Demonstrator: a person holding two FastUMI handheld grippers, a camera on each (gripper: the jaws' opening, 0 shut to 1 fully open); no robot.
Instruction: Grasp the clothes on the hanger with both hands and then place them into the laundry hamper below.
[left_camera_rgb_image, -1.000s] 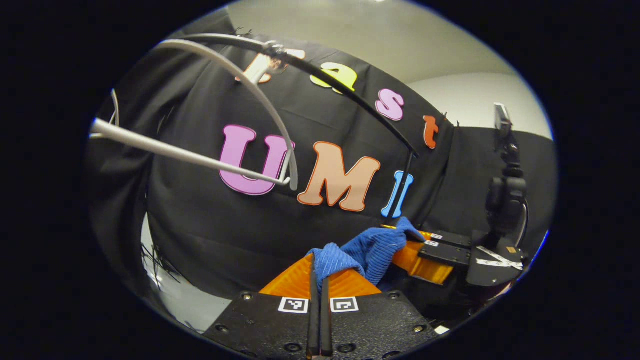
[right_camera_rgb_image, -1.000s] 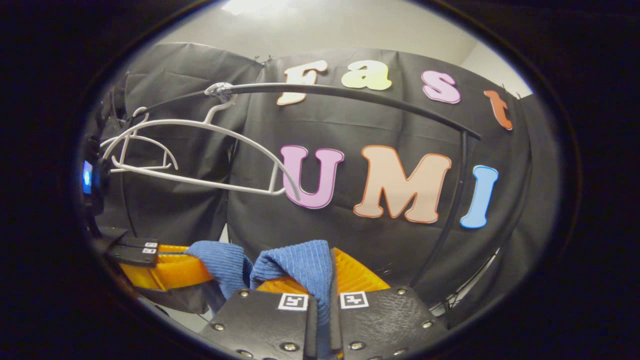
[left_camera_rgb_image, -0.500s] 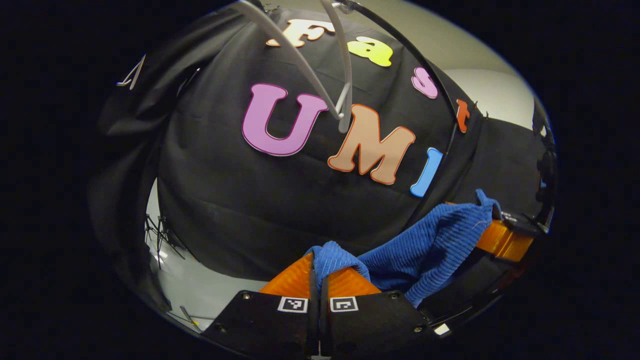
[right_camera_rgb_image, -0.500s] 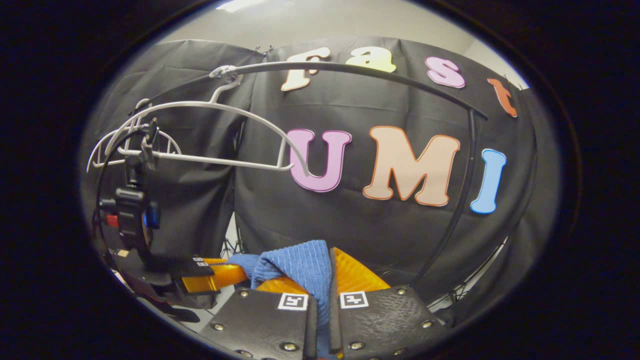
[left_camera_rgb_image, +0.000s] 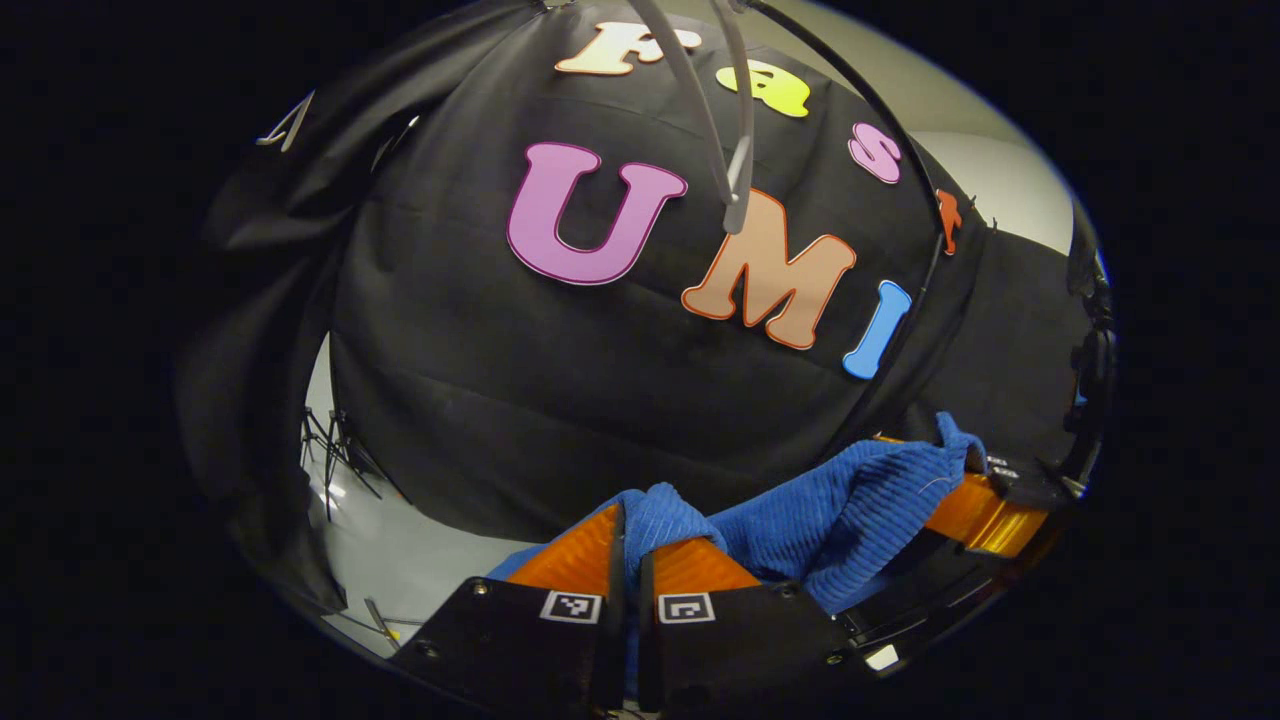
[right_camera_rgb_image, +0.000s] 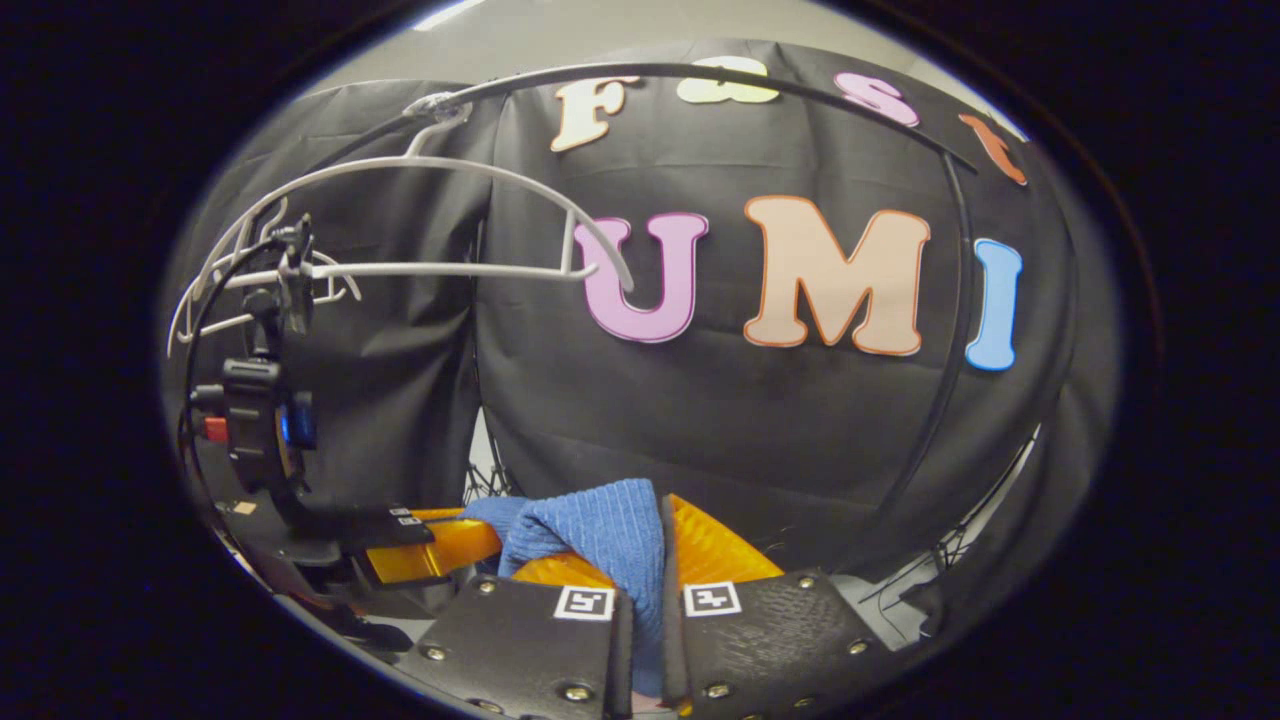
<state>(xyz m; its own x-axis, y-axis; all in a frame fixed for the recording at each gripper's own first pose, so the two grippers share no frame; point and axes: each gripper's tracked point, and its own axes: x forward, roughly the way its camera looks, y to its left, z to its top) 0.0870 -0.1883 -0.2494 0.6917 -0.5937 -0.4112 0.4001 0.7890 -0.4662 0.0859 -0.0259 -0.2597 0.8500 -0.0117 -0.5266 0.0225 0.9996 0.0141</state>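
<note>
I have the blue ribbed knit garment (left_camera_rgb_image: 840, 510) pinched at both ends. In the left gripper view my left gripper (left_camera_rgb_image: 628, 540) has its two fingers pressed together on a fold of the cloth, which bulges up between them. From there the fabric runs off to my right as a slack band to the right gripper (left_camera_rgb_image: 985, 490), which sits just beyond the far corner of the cloth. In the right gripper view the right gripper (right_camera_rgb_image: 640, 560) is likewise clamped on a fold of the same garment (right_camera_rgb_image: 600, 530), with the left gripper (right_camera_rgb_image: 420, 545) close by on that side.

So the garment's long axis lies across, from one gripper to the other, and it sags in the middle rather than being taut. The white plastic hanger (right_camera_rgb_image: 430, 215) hangs bare on the black curved rail (right_camera_rgb_image: 800, 90), up and away from both grippers; the cloth is clear of it.

The laundry hamper is somewhere below, out of what I can see, so I judge the coming move to be straight down with both hands together. Neither hand is nearer that I can tell; I would keep them level, so the slack middle goes in first.
</note>
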